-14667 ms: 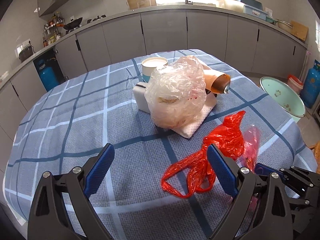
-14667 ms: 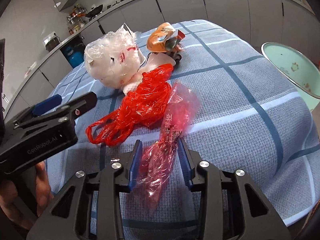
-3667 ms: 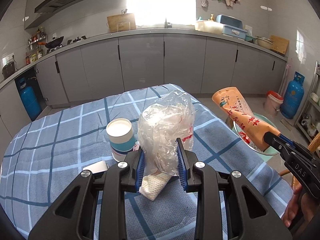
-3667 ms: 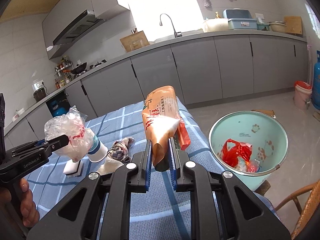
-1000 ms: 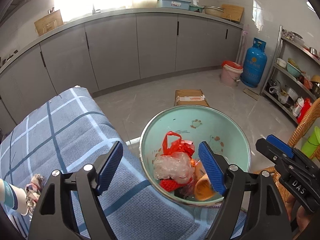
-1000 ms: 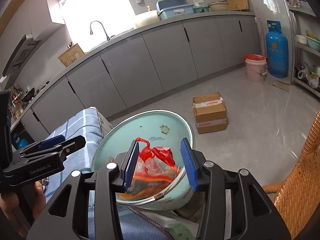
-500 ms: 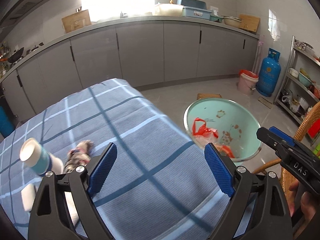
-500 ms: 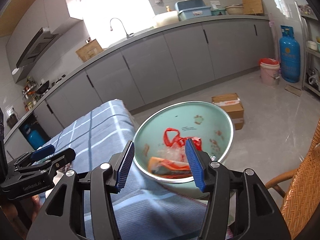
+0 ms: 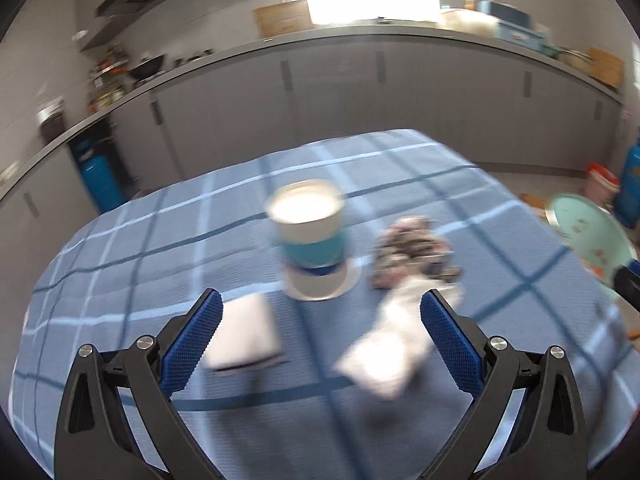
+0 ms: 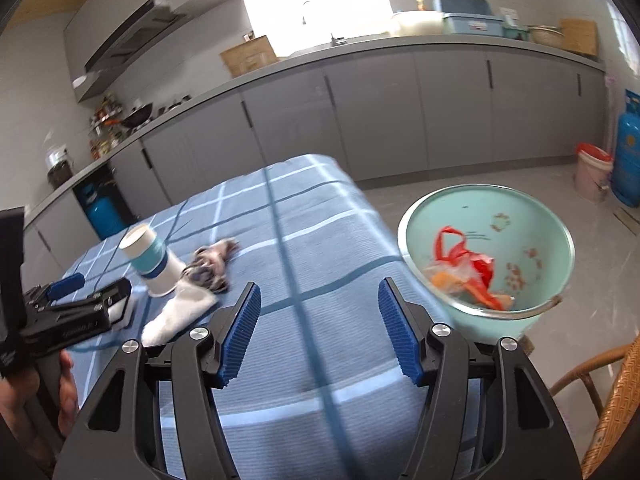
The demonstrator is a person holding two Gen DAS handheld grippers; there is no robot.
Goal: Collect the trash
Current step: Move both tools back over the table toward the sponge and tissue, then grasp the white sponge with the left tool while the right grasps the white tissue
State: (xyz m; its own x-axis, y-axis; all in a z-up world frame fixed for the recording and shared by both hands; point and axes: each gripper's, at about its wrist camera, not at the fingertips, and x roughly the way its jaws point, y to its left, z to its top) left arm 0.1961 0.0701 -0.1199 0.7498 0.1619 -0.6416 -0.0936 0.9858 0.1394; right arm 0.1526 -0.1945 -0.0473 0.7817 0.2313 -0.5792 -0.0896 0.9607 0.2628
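My left gripper is open and empty above the blue checked table. Ahead of it stand a paper cup, a crumpled white tissue, a dark crumpled rag and a flat white pack. My right gripper is open and empty over the table's right part. The mint-green basin beside the table holds a red bag, clear plastic and an orange wrapper. The cup, tissue and rag show at left in the right wrist view.
Grey kitchen cabinets run along the back wall. A blue gas cylinder and a red-rimmed bucket stand on the floor at right. A wicker chair is at the lower right. The left gripper's body shows at left.
Both grippers have swung left from the basin back toward the table. The left view now faces the cup, tissue and rag. Both stay open and empty.
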